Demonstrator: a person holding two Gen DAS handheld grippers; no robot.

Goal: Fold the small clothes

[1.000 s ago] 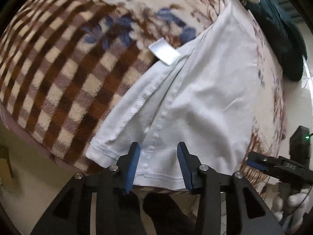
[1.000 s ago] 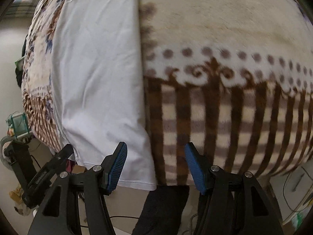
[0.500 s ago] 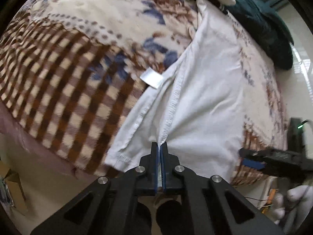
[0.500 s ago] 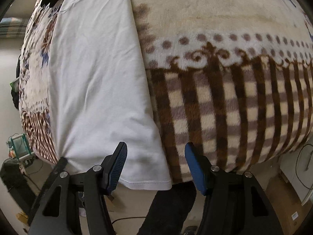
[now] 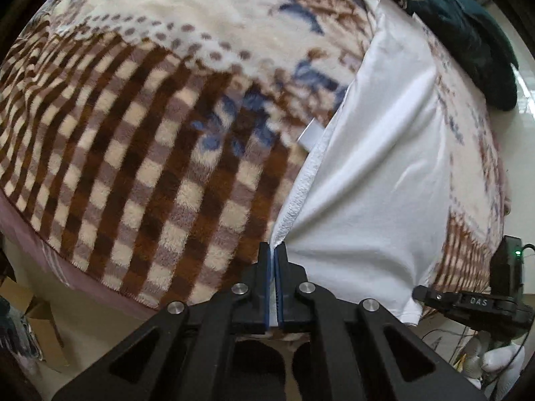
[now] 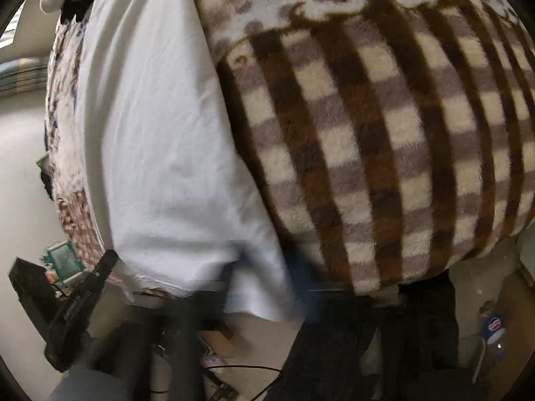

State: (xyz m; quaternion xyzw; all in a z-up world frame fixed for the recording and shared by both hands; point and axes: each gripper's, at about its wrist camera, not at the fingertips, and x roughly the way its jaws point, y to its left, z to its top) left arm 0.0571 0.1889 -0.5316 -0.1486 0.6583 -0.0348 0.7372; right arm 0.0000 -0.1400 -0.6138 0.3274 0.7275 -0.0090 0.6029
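- White garment [image 5: 374, 180] spread lengthwise on the bed's checked blanket [image 5: 140, 173], near hem hanging just past the near edge, presumably laid flat so the long sides can be folded inward.
- Small white label [image 5: 309, 135] peeking out at the garment's left edge, beside the stitched seam.
- Left gripper [image 5: 275, 287] clamped on that seamed left edge near the hem, fingers [image 5: 265, 284] pressed together with white cloth pinched between; edge lifted into a taut ridge, likely to carry it across.
- Right gripper [image 6: 264, 287] at the near right corner of the hem, heavily blurred; fingers just closing, now narrow, cloth between them, grip itself too smeared to confirm.
- Dark green bundle [image 5: 468, 30] at the bed's far right, well apart.
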